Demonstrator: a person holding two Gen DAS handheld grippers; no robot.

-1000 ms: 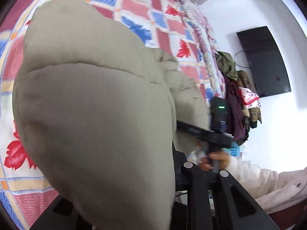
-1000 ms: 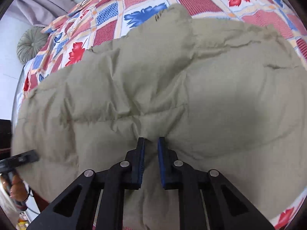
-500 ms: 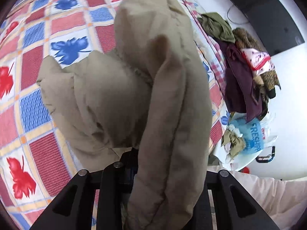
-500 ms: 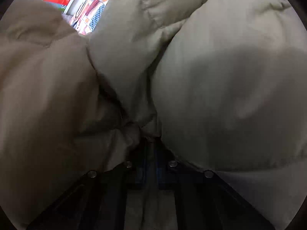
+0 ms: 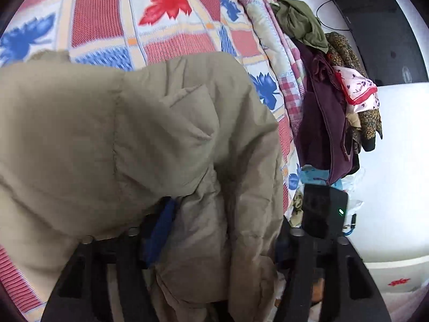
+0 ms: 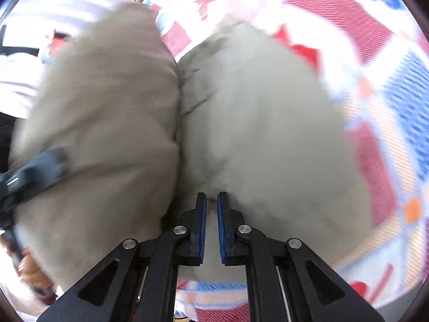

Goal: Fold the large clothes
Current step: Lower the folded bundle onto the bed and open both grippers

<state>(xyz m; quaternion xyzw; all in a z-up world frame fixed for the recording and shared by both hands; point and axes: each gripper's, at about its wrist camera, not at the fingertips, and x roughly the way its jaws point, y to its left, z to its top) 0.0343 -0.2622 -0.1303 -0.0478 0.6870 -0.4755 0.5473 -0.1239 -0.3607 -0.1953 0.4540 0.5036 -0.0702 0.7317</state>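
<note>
Jaws on the right gripper are sitting nearly closed, pinching a thin edge of the padded coat. On the left gripper the jaws are gaping wide, with a thick bunch of the coat lying between them; whether they are pressing on it I cannot tell. The coat is bulging forward from both grippers, drooping over the bed. Its bulk is lying ahead, so I judge laying it flat comes next.
</note>
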